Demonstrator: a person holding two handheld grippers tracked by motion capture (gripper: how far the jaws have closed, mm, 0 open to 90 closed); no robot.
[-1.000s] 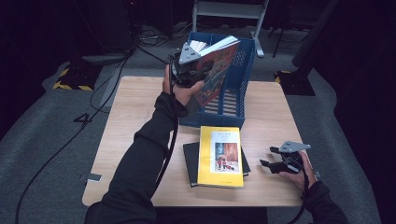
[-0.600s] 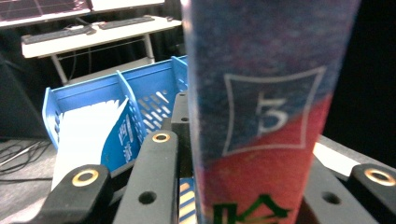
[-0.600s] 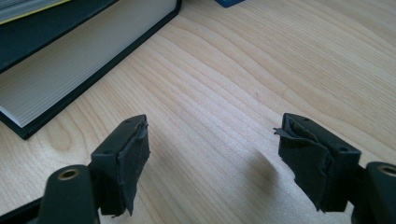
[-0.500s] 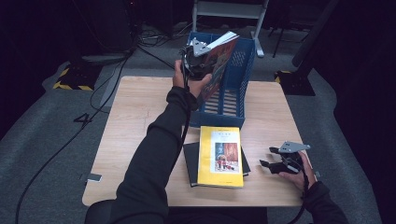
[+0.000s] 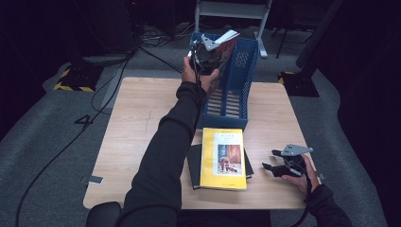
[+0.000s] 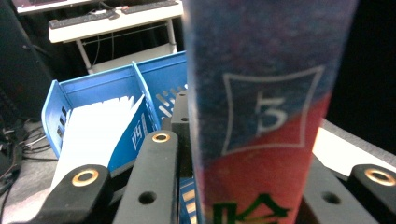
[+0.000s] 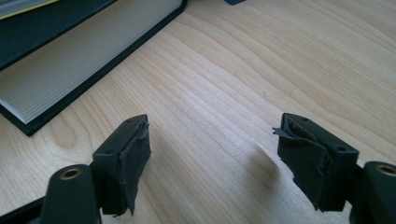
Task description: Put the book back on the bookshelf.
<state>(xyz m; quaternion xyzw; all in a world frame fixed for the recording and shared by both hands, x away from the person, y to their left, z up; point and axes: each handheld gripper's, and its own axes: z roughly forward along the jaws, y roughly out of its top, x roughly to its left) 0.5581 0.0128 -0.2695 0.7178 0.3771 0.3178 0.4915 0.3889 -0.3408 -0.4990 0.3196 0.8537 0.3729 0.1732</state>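
My left gripper (image 5: 208, 49) is raised over the back of the table, shut on a book (image 5: 226, 42) held above the blue file rack (image 5: 241, 80). In the left gripper view the book's blue and red spine (image 6: 266, 116), marked with a 5, stands upright between my jaws. Behind it is the rack (image 6: 107, 86), with a white and blue book (image 6: 102, 130) in one slot. My right gripper (image 5: 270, 161) rests open near the table's front right, and its pads (image 7: 135, 154) are bare over the wood.
A yellow book (image 5: 223, 158) lies on a dark book (image 5: 193, 165) at the front middle of the wooden table (image 5: 142, 118). The dark book's page edge (image 7: 70, 60) lies just left of my right gripper. Cables and a white stand sit on the floor behind.
My left hand has carried the book to the right, from the rack's left side to above it. The right gripper has stayed where it was.
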